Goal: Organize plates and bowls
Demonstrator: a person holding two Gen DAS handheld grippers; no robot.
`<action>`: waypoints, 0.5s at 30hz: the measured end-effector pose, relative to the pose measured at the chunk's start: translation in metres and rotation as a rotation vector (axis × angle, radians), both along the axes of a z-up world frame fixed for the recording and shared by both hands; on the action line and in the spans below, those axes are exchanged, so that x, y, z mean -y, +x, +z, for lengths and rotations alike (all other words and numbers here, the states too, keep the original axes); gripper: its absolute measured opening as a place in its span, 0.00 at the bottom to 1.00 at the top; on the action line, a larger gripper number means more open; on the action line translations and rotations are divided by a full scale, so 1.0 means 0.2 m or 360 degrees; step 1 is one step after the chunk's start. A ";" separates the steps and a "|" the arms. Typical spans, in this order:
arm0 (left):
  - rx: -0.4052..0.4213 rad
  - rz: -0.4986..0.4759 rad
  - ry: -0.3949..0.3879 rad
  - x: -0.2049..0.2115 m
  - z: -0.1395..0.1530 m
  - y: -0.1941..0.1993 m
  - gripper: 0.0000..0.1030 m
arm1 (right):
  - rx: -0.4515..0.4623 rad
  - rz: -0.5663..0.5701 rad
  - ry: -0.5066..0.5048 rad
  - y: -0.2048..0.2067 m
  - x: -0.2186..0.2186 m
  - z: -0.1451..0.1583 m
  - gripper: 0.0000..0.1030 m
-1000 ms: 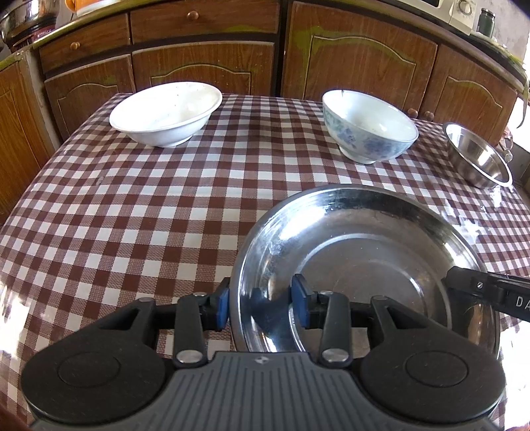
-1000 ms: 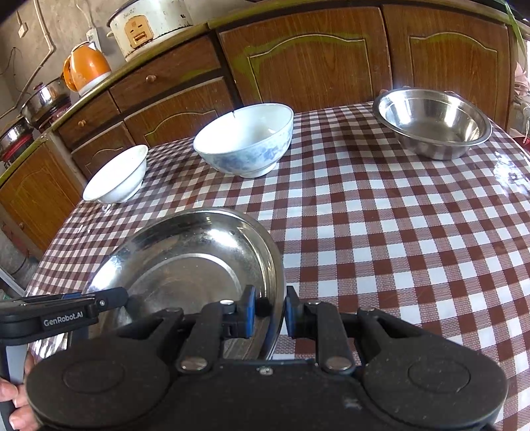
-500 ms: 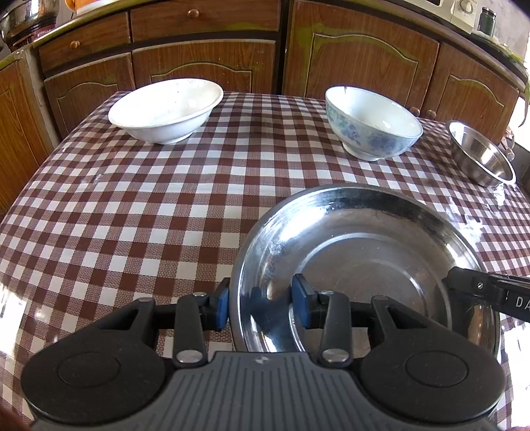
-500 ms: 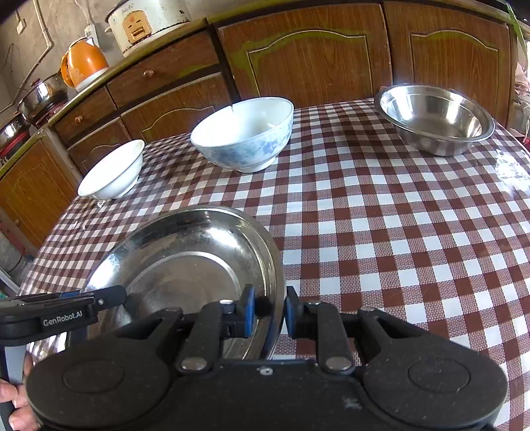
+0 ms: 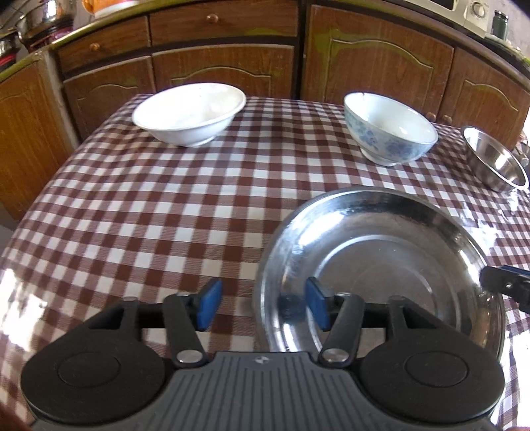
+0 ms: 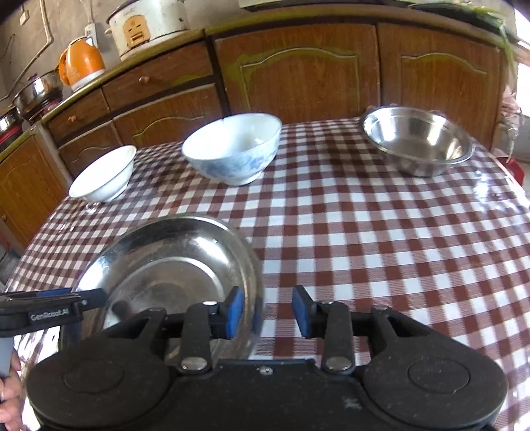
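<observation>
Left wrist view: my left gripper (image 5: 261, 306) stands with its blue pads apart, having just been opening; the left rim of the shallow round stainless-steel plate (image 5: 381, 265) lies between them, touched by neither pad. My right gripper (image 6: 266, 311) has likewise just been opening, and the plate's right rim (image 6: 172, 265) sits between its parted pads, released. The plate rests flat on the brown-and-white checked tablecloth (image 5: 149, 205) at the near edge of the tabletop.

Toward the far edge, three bowls stand upright and well apart from one another. A plain white ceramic bowl (image 5: 188, 114) sits near the far left corner. A white bowl with blue floral pattern (image 5: 389, 132) sits about midway along the far edge. A deep stainless-steel bowl (image 6: 417, 141) sits near the far right corner.

Beyond the table run brown wooden cabinets (image 6: 298, 73), bearing a white rice cooker (image 6: 149, 25) and an orange kettle (image 6: 81, 63).
</observation>
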State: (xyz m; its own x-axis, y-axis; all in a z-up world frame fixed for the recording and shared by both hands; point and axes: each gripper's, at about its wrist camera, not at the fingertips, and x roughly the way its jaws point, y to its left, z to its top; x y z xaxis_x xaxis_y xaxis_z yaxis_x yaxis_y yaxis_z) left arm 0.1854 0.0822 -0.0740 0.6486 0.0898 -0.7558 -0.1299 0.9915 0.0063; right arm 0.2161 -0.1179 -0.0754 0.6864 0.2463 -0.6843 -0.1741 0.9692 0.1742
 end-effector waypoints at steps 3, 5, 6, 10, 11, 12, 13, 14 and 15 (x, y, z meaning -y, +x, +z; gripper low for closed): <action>0.0039 0.0026 0.0027 0.01 0.04 -0.05 0.67 | 0.0006 0.0000 -0.0013 -0.04 0.02 0.04 0.55; 0.0056 0.0036 0.0052 0.03 0.08 -0.08 0.72 | 0.0030 0.0009 -0.0024 -0.08 0.03 0.06 0.67; 0.0070 0.0033 0.0064 0.04 0.10 -0.10 0.74 | 0.0043 0.0003 -0.0029 -0.10 0.03 0.08 0.69; 0.0106 0.0002 0.0085 0.12 0.18 -0.18 0.79 | 0.0073 0.0023 -0.0036 -0.17 0.04 0.14 0.77; 0.0111 -0.0009 0.0077 0.14 0.20 -0.20 0.83 | 0.0080 0.0031 -0.0043 -0.19 0.05 0.15 0.77; 0.0115 -0.0021 0.0071 0.17 0.22 -0.21 0.86 | 0.0083 0.0032 -0.0054 -0.20 0.05 0.16 0.77; 0.0117 -0.0032 0.0069 0.19 0.23 -0.23 0.87 | 0.0084 0.0029 -0.0064 -0.22 0.06 0.18 0.77; 0.0122 -0.0038 0.0064 0.21 0.24 -0.25 0.87 | 0.0085 0.0023 -0.0066 -0.23 0.07 0.19 0.77; 0.0123 -0.0046 0.0051 0.24 0.26 -0.26 0.87 | 0.0087 0.0016 -0.0064 -0.24 0.08 0.21 0.77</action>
